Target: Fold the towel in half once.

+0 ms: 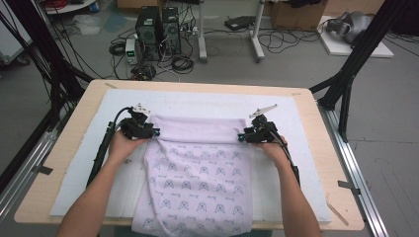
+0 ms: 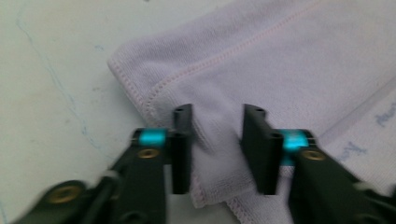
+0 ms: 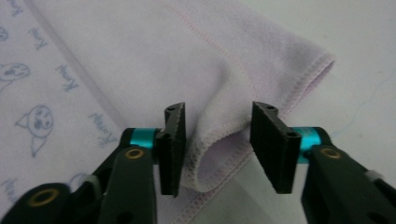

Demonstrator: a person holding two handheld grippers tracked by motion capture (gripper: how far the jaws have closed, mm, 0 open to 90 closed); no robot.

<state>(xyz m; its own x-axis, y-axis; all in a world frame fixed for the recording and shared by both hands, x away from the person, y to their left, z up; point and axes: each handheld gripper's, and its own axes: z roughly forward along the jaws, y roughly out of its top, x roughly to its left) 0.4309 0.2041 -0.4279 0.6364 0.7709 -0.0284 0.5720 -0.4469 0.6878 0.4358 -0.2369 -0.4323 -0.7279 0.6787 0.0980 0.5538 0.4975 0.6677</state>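
Note:
A pale lilac towel (image 1: 197, 168) with a small blue cat print lies on the white mat, its near end hanging over the table's front edge. Its far end is folded back into a plain band. My left gripper (image 1: 148, 132) is at the band's left corner and my right gripper (image 1: 244, 136) at its right corner. In the left gripper view the jaws (image 2: 217, 149) stand apart astride the towel's (image 2: 280, 60) stitched corner fold. In the right gripper view the jaws (image 3: 224, 144) straddle a raised fold of the towel (image 3: 163, 56), with a gap beside the right pad (image 3: 273, 144).
A white mat (image 1: 306, 128) covers most of the wooden table (image 1: 69, 128). Black frame posts stand at both far corners. Computer towers and cables (image 1: 158, 34) sit on the floor beyond the table.

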